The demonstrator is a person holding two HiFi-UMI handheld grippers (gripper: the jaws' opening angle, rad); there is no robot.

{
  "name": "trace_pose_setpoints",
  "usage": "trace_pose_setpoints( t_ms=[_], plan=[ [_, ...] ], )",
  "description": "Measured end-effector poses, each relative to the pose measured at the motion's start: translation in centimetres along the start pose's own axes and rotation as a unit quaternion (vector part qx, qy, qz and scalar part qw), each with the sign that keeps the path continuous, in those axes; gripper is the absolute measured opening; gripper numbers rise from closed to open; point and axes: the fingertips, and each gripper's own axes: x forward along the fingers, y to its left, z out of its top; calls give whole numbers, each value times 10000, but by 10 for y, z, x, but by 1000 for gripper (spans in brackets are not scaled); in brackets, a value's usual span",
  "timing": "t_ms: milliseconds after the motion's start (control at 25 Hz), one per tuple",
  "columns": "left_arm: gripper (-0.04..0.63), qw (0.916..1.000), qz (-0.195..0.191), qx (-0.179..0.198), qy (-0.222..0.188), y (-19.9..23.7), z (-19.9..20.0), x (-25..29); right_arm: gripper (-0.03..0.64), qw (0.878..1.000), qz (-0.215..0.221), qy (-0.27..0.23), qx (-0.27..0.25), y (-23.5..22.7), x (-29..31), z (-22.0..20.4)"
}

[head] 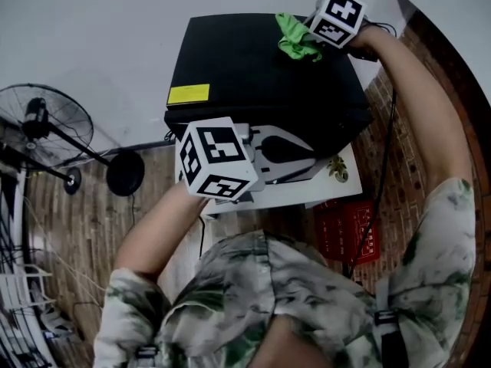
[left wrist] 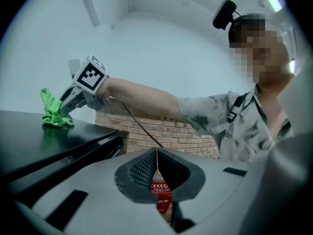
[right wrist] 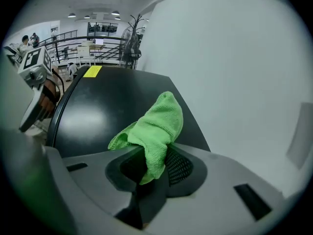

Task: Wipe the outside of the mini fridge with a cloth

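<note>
The black mini fridge (head: 253,83) stands below me, its glossy top (right wrist: 112,106) facing up. A green cloth (head: 298,38) lies bunched on the top's far right corner, and my right gripper (head: 316,43) is shut on the cloth (right wrist: 156,131) there. From the left gripper view the same cloth (left wrist: 54,112) rests on the fridge top (left wrist: 44,141) under the right gripper (left wrist: 66,109). My left gripper (head: 265,163) hangs at the fridge's near edge, jaws shut with nothing between them (left wrist: 156,165).
A yellow label (head: 189,93) marks the fridge top's near left corner. A floor fan (head: 46,129) stands to the left, a red crate (head: 347,232) on the brick floor to the right. A white wall (head: 92,21) runs behind the fridge.
</note>
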Motion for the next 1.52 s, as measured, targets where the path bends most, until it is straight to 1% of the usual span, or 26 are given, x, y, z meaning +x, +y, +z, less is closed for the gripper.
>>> trace_pose_setpoints(
  t_ms=[160, 280, 360, 440, 520, 600, 760, 880, 1000, 1240, 1360, 1440, 1520],
  plan=[
    [28, 9999, -115, -10, -17, 3, 0, 15, 106, 9991, -188, 306, 241, -18, -16, -55],
    [28, 9998, -187, -1, -19, 4, -1, 24, 106, 9977, -269, 511, 367, -28, -24, -86],
    [28, 9998, -214, 15, -11, 7, -2, 29, 106, 9969, -306, 600, 414, -35, -25, -99],
    [28, 9997, -231, 25, -14, 9, 0, 31, 106, 9968, -327, 574, 446, -41, -25, -99],
    [28, 9997, -230, 28, -31, 10, 2, 31, 106, 9976, -343, 421, 436, -45, -26, -84],
    [28, 9998, -202, 31, -46, 12, 3, 30, 106, 9987, -320, 204, 345, -47, -23, -59],
    [28, 9999, -144, 18, -49, 15, 3, 28, 106, 9996, -200, -186, 59, -42, -9, 0],
    [28, 10000, -35, 2, -53, 19, 3, 21, 106, 9987, -59, -449, -222, -32, 10, 54],
    [28, 10000, 46, -40, -77, 19, 3, 10, 106, 9970, 65, -617, -455, -21, 28, 100],
    [28, 9996, 257, -86, -91, 18, 1, -9, 106, 9933, 177, -901, -701, 0, 64, 171],
    [28, 9993, 335, -95, -92, 18, 1, -15, 106, 9925, 280, -894, -786, 9, 82, 188],
    [28, 9992, 362, -104, -93, 18, -1, -18, 106, 9932, 289, -803, -787, 7, 92, 185],
    [28, 9992, 365, -120, -103, 17, -2, -20, 106, 9948, 266, -721, -672, -1, 96, 175]
  ],
)
